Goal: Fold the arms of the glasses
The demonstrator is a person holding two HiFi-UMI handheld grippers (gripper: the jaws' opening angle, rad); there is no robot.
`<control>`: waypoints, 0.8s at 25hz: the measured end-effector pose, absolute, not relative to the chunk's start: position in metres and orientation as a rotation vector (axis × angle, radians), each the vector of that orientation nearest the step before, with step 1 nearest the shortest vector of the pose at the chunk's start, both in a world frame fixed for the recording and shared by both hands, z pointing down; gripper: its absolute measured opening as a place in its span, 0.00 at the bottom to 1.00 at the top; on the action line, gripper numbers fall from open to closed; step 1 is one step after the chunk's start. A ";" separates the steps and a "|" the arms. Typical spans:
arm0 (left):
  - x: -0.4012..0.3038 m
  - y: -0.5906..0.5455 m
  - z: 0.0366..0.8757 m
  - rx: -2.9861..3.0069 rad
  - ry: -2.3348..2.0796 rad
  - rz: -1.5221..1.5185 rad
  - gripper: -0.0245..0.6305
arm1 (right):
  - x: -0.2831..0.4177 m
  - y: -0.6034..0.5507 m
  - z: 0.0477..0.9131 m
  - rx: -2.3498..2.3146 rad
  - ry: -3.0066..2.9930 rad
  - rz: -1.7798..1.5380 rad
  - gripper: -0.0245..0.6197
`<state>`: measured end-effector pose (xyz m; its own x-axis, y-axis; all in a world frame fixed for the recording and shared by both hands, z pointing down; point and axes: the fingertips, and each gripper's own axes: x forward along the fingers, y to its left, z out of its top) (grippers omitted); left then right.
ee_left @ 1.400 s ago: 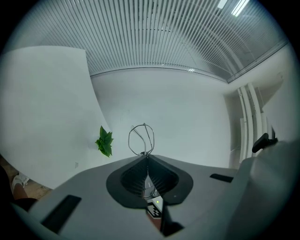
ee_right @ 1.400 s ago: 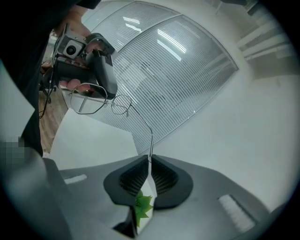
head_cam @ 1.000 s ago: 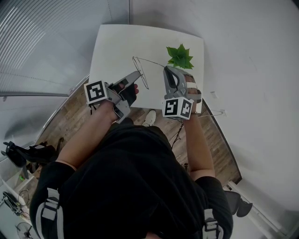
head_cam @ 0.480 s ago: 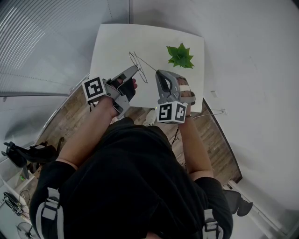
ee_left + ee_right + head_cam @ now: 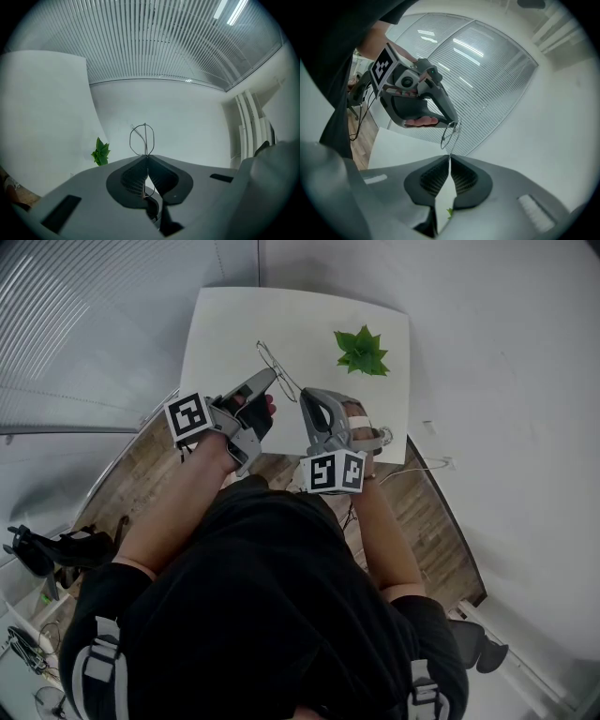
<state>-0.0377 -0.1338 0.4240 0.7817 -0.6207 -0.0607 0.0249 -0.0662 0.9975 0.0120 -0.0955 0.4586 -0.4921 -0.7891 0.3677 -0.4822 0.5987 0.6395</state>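
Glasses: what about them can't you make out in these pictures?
- Hinges of the glasses: too small in every view.
- Second arm: head view, lost at the left gripper, too fine to trace.
- Held arm's tip: right gripper view, buried between the right gripper's shut jaws.

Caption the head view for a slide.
Left claw and right claw pinch wire-frame glasses over a white table with a green plant.
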 end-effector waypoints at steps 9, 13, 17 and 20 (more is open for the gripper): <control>-0.037 -0.130 0.423 1.561 -0.494 -0.573 0.06 | 0.004 -0.085 0.462 0.969 -2.198 -0.615 0.08; -0.037 -0.129 0.423 1.563 -0.497 -0.570 0.06 | 0.002 -0.082 0.463 0.962 -2.216 -0.602 0.08; -0.035 -0.125 0.422 1.565 -0.492 -0.568 0.06 | 0.003 -0.078 0.465 0.949 -2.223 -0.605 0.09; -0.035 -0.124 0.422 1.564 -0.494 -0.570 0.06 | 0.006 -0.078 0.464 0.942 -2.228 -0.602 0.12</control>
<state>-0.0347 -0.1244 0.4224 0.7802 -0.6223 -0.0637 0.0254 -0.0701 0.9972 0.0059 -0.0778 0.4643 -0.5401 -0.7527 0.3764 -0.4609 0.6388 0.6161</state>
